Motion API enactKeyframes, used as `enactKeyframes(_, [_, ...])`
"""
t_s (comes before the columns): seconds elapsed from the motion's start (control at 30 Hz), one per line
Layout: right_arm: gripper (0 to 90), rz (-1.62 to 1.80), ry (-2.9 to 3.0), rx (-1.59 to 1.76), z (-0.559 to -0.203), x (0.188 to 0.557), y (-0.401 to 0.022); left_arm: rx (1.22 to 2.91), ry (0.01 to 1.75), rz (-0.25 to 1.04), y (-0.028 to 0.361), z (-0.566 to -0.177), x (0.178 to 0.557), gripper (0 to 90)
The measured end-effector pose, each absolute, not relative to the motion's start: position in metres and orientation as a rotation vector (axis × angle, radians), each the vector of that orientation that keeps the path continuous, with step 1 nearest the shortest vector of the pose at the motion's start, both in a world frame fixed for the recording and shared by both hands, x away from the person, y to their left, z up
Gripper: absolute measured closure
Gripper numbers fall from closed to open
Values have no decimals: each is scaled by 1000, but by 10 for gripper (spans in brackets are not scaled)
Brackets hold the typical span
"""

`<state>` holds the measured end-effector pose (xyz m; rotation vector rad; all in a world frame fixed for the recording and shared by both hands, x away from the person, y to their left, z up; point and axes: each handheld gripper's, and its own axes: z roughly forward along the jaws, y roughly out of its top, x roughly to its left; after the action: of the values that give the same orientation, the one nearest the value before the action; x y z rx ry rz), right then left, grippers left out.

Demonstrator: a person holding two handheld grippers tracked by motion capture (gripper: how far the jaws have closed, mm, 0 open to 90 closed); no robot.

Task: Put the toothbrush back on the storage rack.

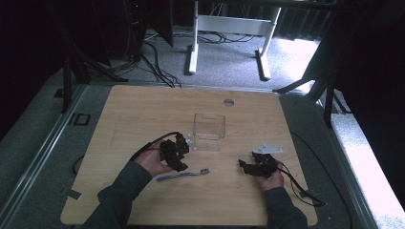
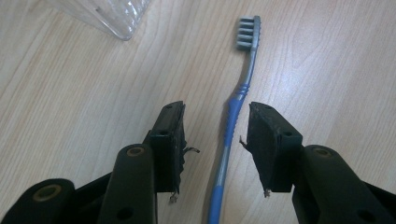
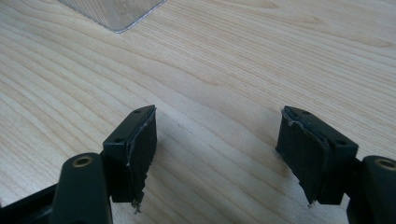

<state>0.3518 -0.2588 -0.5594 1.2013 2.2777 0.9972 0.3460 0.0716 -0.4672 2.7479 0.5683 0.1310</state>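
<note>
A blue toothbrush [image 1: 184, 175] with a grey bristle head lies flat on the wooden table [image 1: 143, 109]. In the left gripper view the toothbrush [image 2: 233, 121] runs up between the two black jaws, which stand apart on either side of its handle without touching it. My left gripper [image 1: 180, 164] hovers just over the brush's handle, open [image 2: 215, 140]. My right gripper [image 1: 242, 164] rests low at the right of the table, jaws wide and nothing between them [image 3: 217, 149]. A clear plastic box [image 1: 209, 131] stands upright behind the brush.
A corner of the clear box [image 2: 116, 16] lies ahead of the left gripper, and its edge [image 3: 116, 11] ahead of the right one. A round cable hole [image 1: 229, 102] sits near the table's far edge. Cables trail off both grippers.
</note>
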Motion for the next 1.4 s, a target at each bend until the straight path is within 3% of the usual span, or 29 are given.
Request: enactKeyframes(1.4, [280,997,2278,1200,-559,352,-259,2943,492,80,42,-496,344,635])
